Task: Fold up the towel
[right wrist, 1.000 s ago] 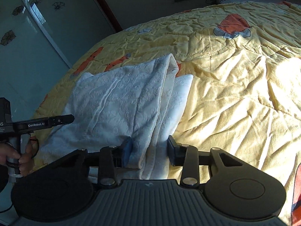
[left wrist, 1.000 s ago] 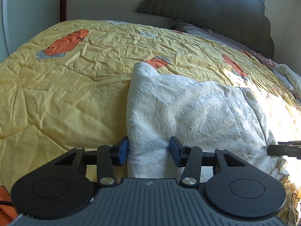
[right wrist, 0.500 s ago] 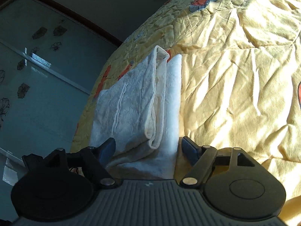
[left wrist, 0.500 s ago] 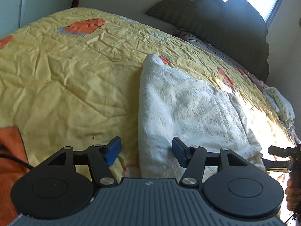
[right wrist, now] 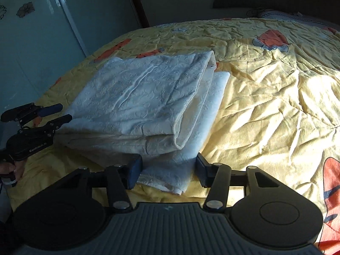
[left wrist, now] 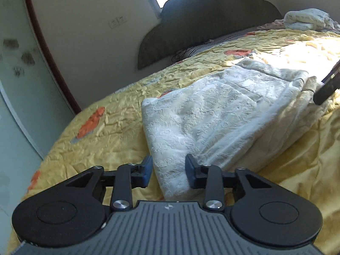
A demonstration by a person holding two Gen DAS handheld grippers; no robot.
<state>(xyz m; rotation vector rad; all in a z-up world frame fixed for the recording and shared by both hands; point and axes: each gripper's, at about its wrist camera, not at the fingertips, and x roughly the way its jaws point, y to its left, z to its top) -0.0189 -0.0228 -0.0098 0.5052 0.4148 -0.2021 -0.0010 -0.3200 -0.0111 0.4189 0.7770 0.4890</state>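
Observation:
A white embossed towel (left wrist: pixel 212 114) lies folded in several layers on the yellow bedspread (left wrist: pixel 106 131). My left gripper (left wrist: pixel 169 170) straddles its near corner. Its jaws are closing; the right pad is against the cloth and a strip of bedspread still shows beside the left pad. In the right wrist view the towel (right wrist: pixel 138 97) shows its stacked open edges. My right gripper (right wrist: pixel 167 173) is around the lowest layer's corner, its jaws closing with a small gap at the right pad. The left gripper (right wrist: pixel 60 113) appears at the towel's far-left corner. Part of the right gripper (left wrist: pixel 327 87) shows at the frame's right edge.
The bedspread (right wrist: pixel 265 106) is wrinkled and printed with orange figures. A dark headboard (left wrist: pixel 212 21) and a pillow (left wrist: pixel 197 51) stand at the bed's far end, with a pile of pale cloth (left wrist: pixel 306 19) beside them. A glass door (right wrist: pixel 31 31) borders the bed. A hand (right wrist: pixel 8 167) grips the left handle.
Both grippers widened their jaws, then narrowed them again around towel corners. The left gripper rolled and swung sideways to the near corner. The right gripper shifted to the lowest layer's corner.

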